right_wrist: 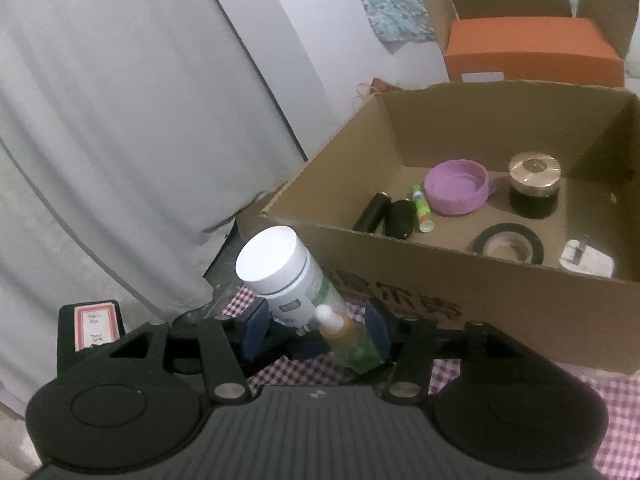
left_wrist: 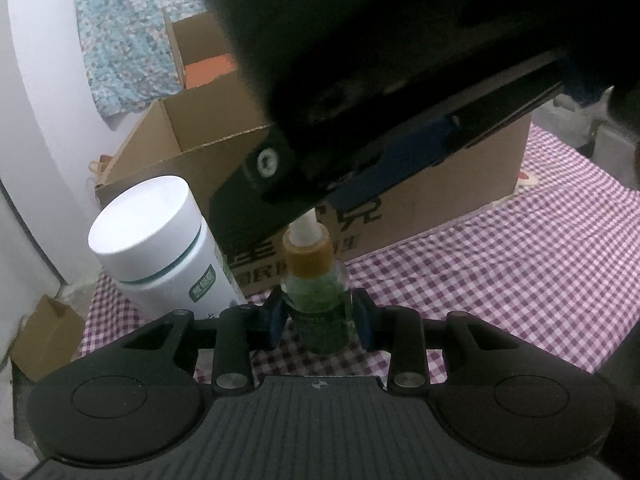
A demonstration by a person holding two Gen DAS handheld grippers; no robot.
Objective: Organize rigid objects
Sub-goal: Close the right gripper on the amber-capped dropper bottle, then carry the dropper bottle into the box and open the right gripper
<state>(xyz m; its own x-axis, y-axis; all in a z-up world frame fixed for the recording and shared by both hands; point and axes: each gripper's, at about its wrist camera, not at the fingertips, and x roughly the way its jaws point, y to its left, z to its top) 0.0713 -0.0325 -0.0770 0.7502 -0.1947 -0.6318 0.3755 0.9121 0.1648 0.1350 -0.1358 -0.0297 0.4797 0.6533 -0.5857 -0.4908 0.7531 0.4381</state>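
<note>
A small green dropper bottle (left_wrist: pixel 320 300) with an amber collar and white bulb stands on the checked cloth. My left gripper (left_wrist: pixel 320 318) has its blue pads on both sides of the bottle's body and looks shut on it. My right gripper (right_wrist: pixel 316 332) is open above it, with the dropper bottle (right_wrist: pixel 344 336) between its pads near the right pad. A white cylinder canister (left_wrist: pixel 160 248) stands just left of the bottle; it also shows in the right wrist view (right_wrist: pixel 284 276). The right gripper's body fills the top of the left wrist view.
An open cardboard box (right_wrist: pixel 500 280) stands behind the bottle, holding a purple lid (right_wrist: pixel 456 192), a gold-capped jar (right_wrist: pixel 534 184), a tape roll (right_wrist: pixel 508 244), dark tubes and a small white item. An orange box (right_wrist: pixel 532 48) sits behind. A grey curtain hangs at left.
</note>
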